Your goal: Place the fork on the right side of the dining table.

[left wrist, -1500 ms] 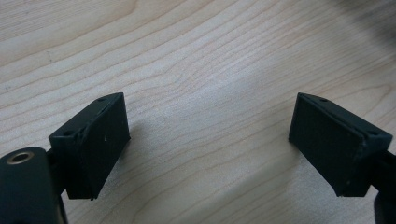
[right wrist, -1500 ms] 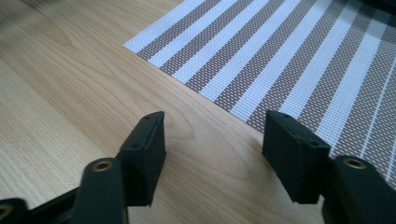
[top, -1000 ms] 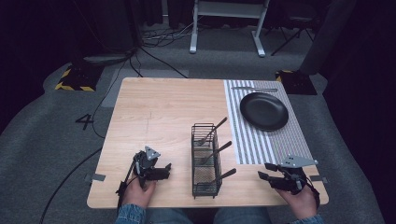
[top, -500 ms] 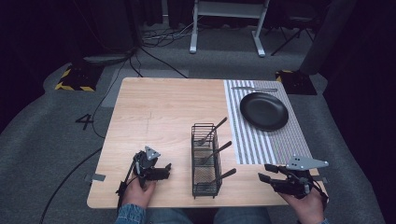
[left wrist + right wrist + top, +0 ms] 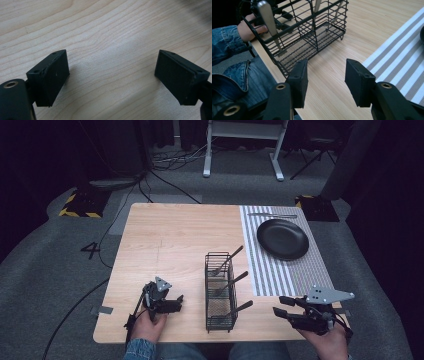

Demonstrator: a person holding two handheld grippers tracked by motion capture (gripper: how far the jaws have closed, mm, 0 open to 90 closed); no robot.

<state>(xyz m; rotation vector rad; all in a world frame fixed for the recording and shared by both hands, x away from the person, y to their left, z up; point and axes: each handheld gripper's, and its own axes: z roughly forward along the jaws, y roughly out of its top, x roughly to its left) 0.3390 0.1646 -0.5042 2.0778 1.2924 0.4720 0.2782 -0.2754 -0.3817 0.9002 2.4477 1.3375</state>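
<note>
A black wire caddy point(image 5: 220, 292) stands near the table's front edge and holds three metal utensils point(image 5: 227, 260), handles leaning right. My left gripper point(image 5: 175, 303) rests low on the wood left of the caddy. Its jaws are open, with bare table point(image 5: 100, 30) between them point(image 5: 112, 72). My right gripper point(image 5: 281, 306) hovers at the front right corner and points left at the caddy point(image 5: 312, 32). It is open with nothing between its pads point(image 5: 325, 75). The nearest utensil handle point(image 5: 268, 17) leans toward it.
A black plate point(image 5: 282, 238) lies on a grey striped placemat point(image 5: 300, 270) at the right side. One more utensil point(image 5: 272, 215) lies at the mat's far edge. The person's left hand point(image 5: 249, 27) and denim sleeve show behind the caddy.
My right gripper has risen from the table's front corner and drifted slightly right. The left gripper and the caddy have stayed where they were.
</note>
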